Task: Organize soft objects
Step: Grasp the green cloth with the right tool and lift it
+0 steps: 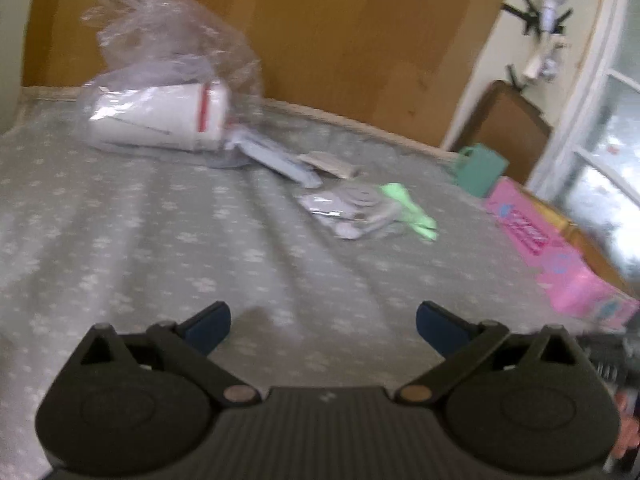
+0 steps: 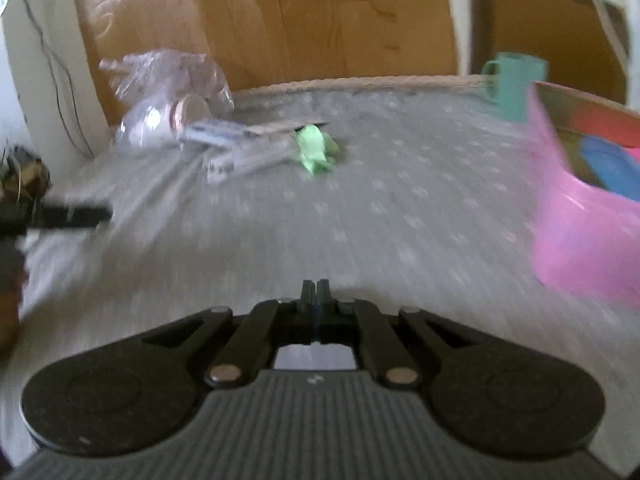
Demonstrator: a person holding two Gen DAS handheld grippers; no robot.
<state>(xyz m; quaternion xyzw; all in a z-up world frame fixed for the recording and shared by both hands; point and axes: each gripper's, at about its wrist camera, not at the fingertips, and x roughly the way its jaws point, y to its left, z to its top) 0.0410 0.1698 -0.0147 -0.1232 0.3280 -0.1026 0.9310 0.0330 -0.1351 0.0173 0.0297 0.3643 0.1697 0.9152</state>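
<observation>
A grey bed sheet point(image 1: 200, 240) with pale flower prints carries a loose pile of soft items. A clear plastic bag point(image 1: 160, 52) holds a white roll point(image 1: 160, 120). Beside it lie a bluish packet point(image 1: 280, 160), a grey packet point(image 1: 348, 208) and a bright green cloth point(image 1: 412, 212). My left gripper point(image 1: 323, 322) hovers open over bare sheet, well short of the pile, with nothing between its fingers. In the right wrist view the green cloth point(image 2: 316, 148) and the bag point(image 2: 168, 96) lie far ahead. My right gripper point(image 2: 315, 290) is shut with nothing in it.
A pink box point(image 1: 560, 252) lies along the bed's right edge; in the right wrist view the pink box point(image 2: 580, 220) holds blue and red items. A teal mug point(image 1: 478, 170) stands behind it. A wooden headboard point(image 1: 320, 32) backs the bed. The left gripper's dark arm point(image 2: 60, 216) shows at the left.
</observation>
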